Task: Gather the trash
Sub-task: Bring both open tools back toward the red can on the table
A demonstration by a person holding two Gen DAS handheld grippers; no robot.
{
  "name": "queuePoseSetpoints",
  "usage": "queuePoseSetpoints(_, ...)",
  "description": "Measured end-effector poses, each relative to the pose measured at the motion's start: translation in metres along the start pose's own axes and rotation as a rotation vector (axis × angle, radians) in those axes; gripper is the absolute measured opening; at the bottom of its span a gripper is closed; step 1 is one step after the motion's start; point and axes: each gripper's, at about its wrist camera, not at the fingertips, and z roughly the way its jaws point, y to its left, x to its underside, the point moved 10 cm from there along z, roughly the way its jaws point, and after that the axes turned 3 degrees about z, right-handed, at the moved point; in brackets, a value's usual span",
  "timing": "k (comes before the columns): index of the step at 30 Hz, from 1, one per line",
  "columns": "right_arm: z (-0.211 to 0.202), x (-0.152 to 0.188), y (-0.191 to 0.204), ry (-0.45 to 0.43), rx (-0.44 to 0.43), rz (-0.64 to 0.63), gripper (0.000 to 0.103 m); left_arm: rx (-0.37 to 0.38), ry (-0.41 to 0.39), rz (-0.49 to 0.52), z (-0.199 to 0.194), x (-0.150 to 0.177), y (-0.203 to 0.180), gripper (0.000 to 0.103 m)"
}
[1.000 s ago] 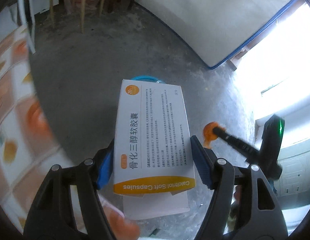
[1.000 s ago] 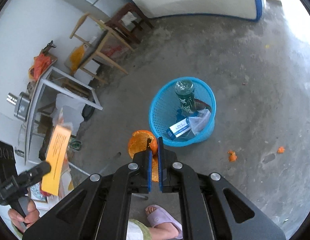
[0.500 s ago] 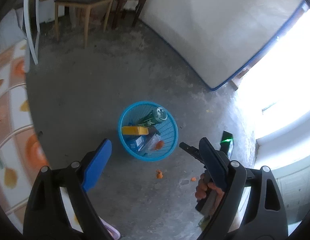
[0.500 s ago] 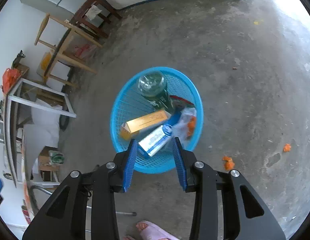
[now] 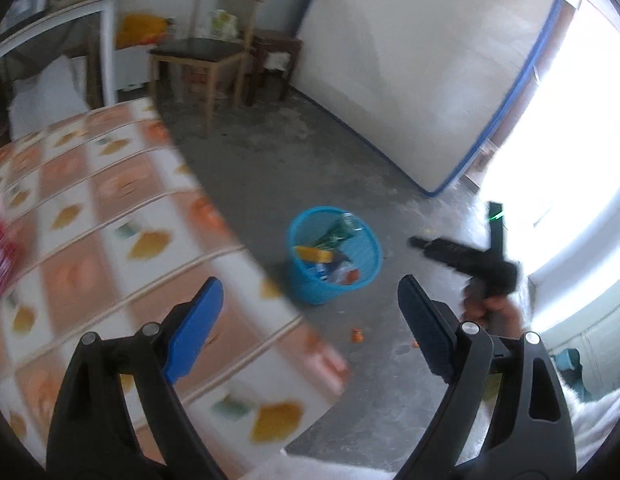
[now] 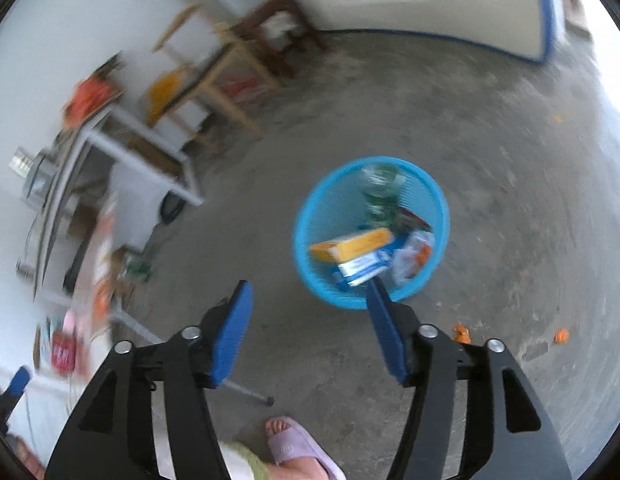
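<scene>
A: Hanging over the table's edge, left gripper (image 5: pixel 306 312) spread wide, nothing between the blue pads (image 5: pixel 194 326).

B: Right gripper (image 6: pixel 308 326) likewise parted and empty, above the concrete floor (image 6: pixel 510 160), close beside the blue basket (image 6: pixel 306 216).

A: Basket (image 5: pixel 310 292) standing on the floor just off the edge of the patterned tablecloth (image 5: pixel 110 240). Holding a yellow box (image 6: pixel 352 244), a blue-and-white box (image 6: pixel 364 268), a green bottle (image 6: pixel 380 188) leaning on the far wall, and crumpled clear wrapping (image 6: pixel 414 256).

B: Orange scraps (image 6: pixel 462 334) lying on the floor beside the basket, not in it.

A: Red packet (image 5: pixel 0 256) resting near the table's left edge, badly blurred.

B: Wooden chair (image 5: pixel 202 52) standing far back by the white panel (image 5: pixel 410 72); a foot in a lilac slipper (image 6: pixel 298 446) planted below the right gripper.
</scene>
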Motion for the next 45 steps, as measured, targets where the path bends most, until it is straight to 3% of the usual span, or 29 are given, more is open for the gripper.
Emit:
queuePoseSetpoints(8,-0.030,0.003,0.120,-0.009,-0.143,-0.136,0.072,-0.177,-0.075,-0.121,-0.065,0.053,0.089,0.085)
queuePoseSetpoints(16,0.008,0.049,0.256,0.145,-0.234,-0.324,0.072,-0.294,-0.168,-0.273,-0.124,0.089,0.161,0.085)
queuePoseSetpoints(24,0.020,0.103,0.374,0.249,-0.335,-0.467,0.072,-0.373,-0.250,-0.333,-0.170,0.108,0.204,0.085)
queuePoseSetpoints(30,0.025,0.143,0.415,0.325,-0.329,-0.543,0.072,-0.397,-0.262,-0.345,-0.184,0.122,0.225,0.086)
queuePoseSetpoints(32,0.027,0.152,0.420,0.344,-0.321,-0.559,0.077,-0.397,-0.264,-0.350,-0.186,0.125,0.231,0.086)
queuePoseSetpoints(45,0.040,0.177,0.447,0.348,-0.247,-0.611,0.090,-0.409,-0.279,-0.391,-0.193,0.137,0.258,0.089)
